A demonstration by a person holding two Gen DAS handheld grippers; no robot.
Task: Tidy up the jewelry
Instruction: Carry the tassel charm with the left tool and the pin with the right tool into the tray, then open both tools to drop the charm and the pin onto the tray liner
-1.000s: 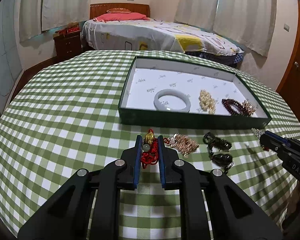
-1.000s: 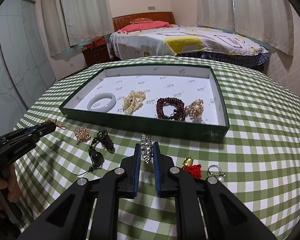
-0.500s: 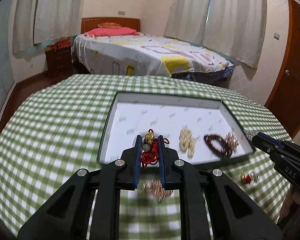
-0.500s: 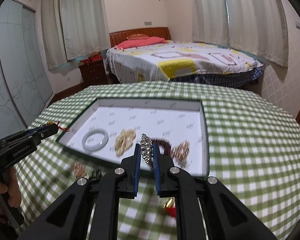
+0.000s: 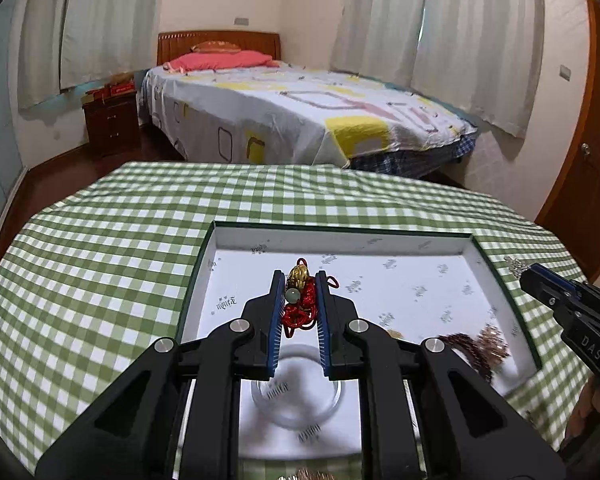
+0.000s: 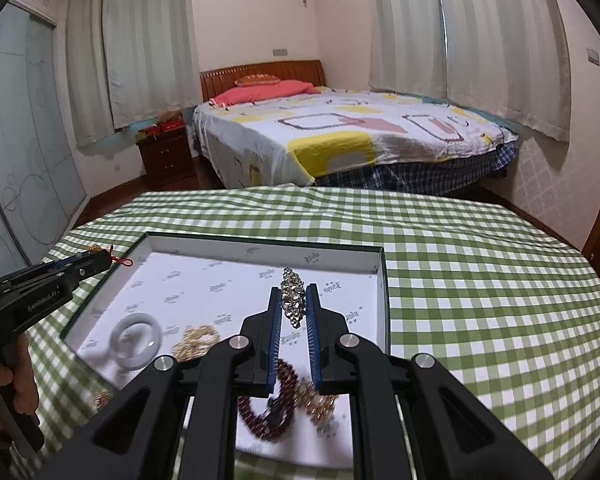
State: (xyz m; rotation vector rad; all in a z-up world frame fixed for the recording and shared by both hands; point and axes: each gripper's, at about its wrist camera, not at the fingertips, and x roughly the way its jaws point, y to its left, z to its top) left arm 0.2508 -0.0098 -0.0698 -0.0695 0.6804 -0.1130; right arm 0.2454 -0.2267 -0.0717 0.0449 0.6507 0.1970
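Left gripper [image 5: 298,286] clamps red-corded charm [image 5: 299,300]; right gripper [image 6: 294,300] clamps crystal piece [image 6: 292,296], both over tray [image 6: 260,245]. Bangle [image 5: 296,400] blurred, partly hidden.

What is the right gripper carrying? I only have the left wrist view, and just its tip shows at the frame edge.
Observer: The right gripper is shut on a silver rhinestone piece, held above the white floor of the tray.
Operator: Is the white bangle near it?
Observer: No. The white bangle lies toward the tray's left end, well apart from the right gripper.
Operator: What lies next to the bangle?
Observer: A pale gold bead cluster lies just to its right. I cannot tell whether they touch.
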